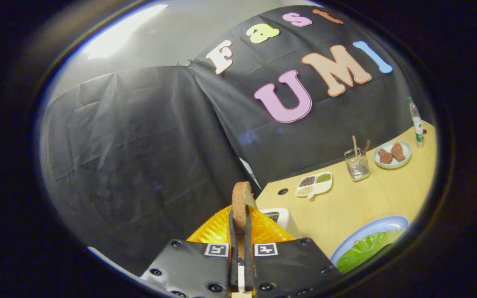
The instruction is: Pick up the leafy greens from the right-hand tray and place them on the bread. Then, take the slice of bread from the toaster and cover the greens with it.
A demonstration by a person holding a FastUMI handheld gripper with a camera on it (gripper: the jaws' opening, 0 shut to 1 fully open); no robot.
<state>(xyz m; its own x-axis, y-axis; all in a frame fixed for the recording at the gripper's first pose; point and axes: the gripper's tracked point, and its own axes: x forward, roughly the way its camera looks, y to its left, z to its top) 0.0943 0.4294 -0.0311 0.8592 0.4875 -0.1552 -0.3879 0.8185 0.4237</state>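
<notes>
The wooden table (367, 203) spreads from 1 to 4 o'clock of the gripper, kept bare in the middle so that work can pass across it. On it at about 4 o'clock, near the fingers, sits a blue-rimmed plate (377, 227) with the leafy greens (364, 248) spread on top; the bread beneath them is not visible, so I judge the first placement done only from the greens lying there. Just ahead of the fingers is a ribbed orange dome (263, 229), identity unclear, and close at 1 o'clock a white appliance (282, 219), likely the toaster, partly hidden. Farther off at 2 o'clock are a white divided dish (314, 184) holding seeds or grains in separate compartments, a clear holder (357, 164) with sticks standing upright, a pale bowl (392, 154) with two brown pieces, and at the far table edge a slim bottle (416, 122), all well apart from the work area. The gripper (241, 223) is closed on the slice of bread (241, 198), both fingers pressing its flat faces so it stands on edge at 12 o'clock, crust uppermost; that edgewise hold suits a slice drawn from a slot. The slice appears clear of the appliance, so the remaining step, in my judgement, is carrying it toward 4 o'clock and laying it flat over the greens.
</notes>
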